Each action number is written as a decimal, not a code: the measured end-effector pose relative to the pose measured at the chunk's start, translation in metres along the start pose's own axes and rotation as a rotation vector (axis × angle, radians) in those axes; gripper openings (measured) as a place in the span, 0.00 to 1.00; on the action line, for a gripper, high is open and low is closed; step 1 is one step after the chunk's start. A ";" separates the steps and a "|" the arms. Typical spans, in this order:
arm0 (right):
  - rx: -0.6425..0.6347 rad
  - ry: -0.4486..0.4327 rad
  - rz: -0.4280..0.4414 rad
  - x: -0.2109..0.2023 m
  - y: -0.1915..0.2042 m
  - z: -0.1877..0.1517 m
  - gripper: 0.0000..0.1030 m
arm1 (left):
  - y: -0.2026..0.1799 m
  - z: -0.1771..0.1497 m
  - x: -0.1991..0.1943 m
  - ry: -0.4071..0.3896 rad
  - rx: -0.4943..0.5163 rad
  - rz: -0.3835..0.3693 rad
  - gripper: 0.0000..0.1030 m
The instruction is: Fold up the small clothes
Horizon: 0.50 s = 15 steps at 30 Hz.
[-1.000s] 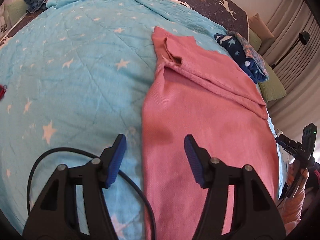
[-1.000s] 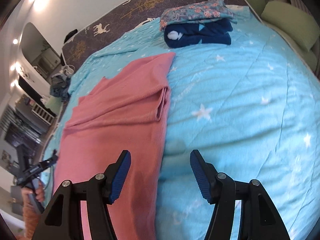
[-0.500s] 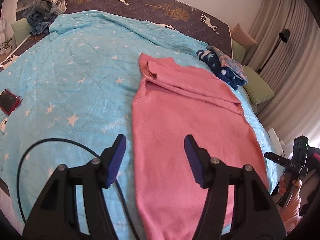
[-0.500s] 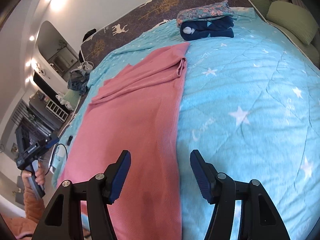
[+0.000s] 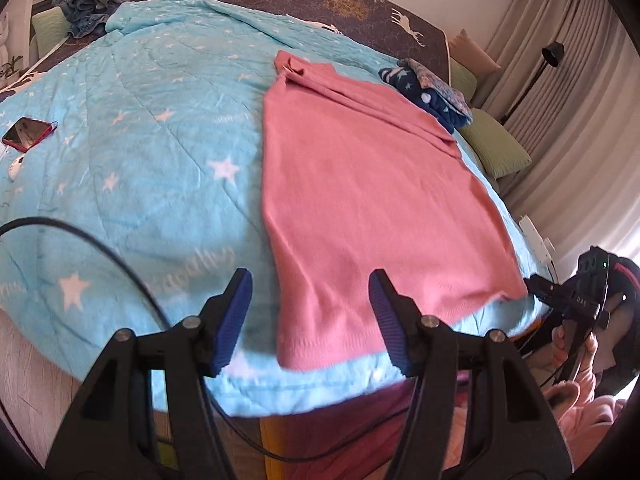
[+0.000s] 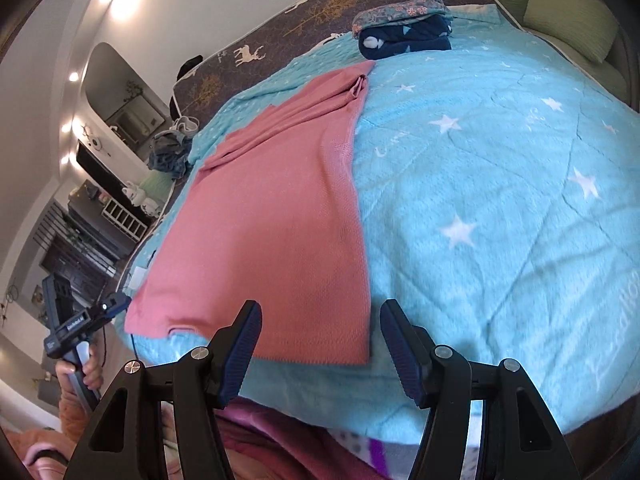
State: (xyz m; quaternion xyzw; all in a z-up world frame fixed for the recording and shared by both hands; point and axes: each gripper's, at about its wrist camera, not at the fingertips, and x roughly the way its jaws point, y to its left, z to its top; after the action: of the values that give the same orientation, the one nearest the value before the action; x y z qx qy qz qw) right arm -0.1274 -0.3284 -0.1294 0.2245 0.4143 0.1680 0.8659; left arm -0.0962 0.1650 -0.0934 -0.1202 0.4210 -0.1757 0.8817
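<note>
Pink garment (image 5: 360, 184) flat on star-print blue quilt (image 5: 140, 152); both hand-held grippers agape, empty.

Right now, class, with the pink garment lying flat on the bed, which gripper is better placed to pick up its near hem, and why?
Both are about equally placed. The left gripper frames the pink garment's left hem corner and the right gripper the right corner; both open and empty, so a two-handed lift looks likeliest.

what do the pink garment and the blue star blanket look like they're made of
Pink garment: looks like a fine knit, matte; a small stitch grain shows and a ribbed band runs along the near hem. Blue star blanket: seemingly plush fleece or a similar soft pile, with a fuzzy, faintly sheened surface and quilted seam lines. Exact fibres cannot be told.
</note>
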 end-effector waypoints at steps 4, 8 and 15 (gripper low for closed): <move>0.029 -0.014 0.033 -0.006 -0.005 -0.008 0.61 | -0.004 -0.014 0.006 0.031 -0.001 -0.021 0.60; 0.037 -0.023 0.054 -0.009 -0.008 -0.015 0.61 | -0.003 -0.019 0.007 0.017 -0.015 -0.033 0.60; 0.103 -0.021 0.167 0.003 -0.020 -0.006 0.58 | 0.001 -0.014 0.017 0.053 -0.077 -0.107 0.08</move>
State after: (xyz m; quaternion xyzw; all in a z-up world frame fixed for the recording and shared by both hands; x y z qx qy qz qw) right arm -0.1278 -0.3421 -0.1453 0.3041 0.3932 0.2159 0.8404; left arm -0.0971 0.1581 -0.1149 -0.1718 0.4436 -0.2093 0.8543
